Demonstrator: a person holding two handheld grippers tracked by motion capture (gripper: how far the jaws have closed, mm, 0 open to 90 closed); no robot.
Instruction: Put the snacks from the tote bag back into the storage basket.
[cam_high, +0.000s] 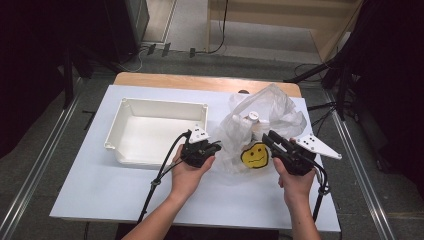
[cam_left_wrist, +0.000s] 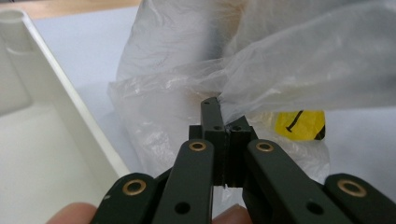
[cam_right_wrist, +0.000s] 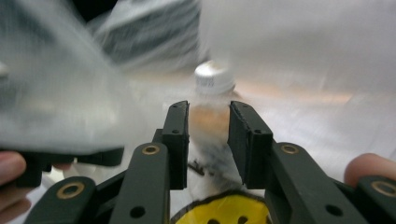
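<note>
A crumpled clear plastic bag (cam_high: 270, 107) lies on the white table to the right of the tray. A flat yellow smiley-face item (cam_high: 255, 155) rests at its near edge, and a small bottle with a white cap (cam_high: 253, 116) stands in it. My left gripper (cam_high: 217, 146) is at the bag's left edge, and in the left gripper view it (cam_left_wrist: 224, 128) is shut on a fold of the bag (cam_left_wrist: 303, 65). My right gripper (cam_high: 267, 137) points into the bag from the right. It (cam_right_wrist: 208, 116) is open, with the bottle (cam_right_wrist: 214, 81) beyond its jaws and the smiley item (cam_right_wrist: 224, 210) below.
An empty white plastic tray (cam_high: 162, 102) sits left of the bag, its wall (cam_left_wrist: 60, 98) close beside my left gripper. The white table top (cam_high: 100, 190) lies on a wooden table. Cables trail from both grippers toward the near edge.
</note>
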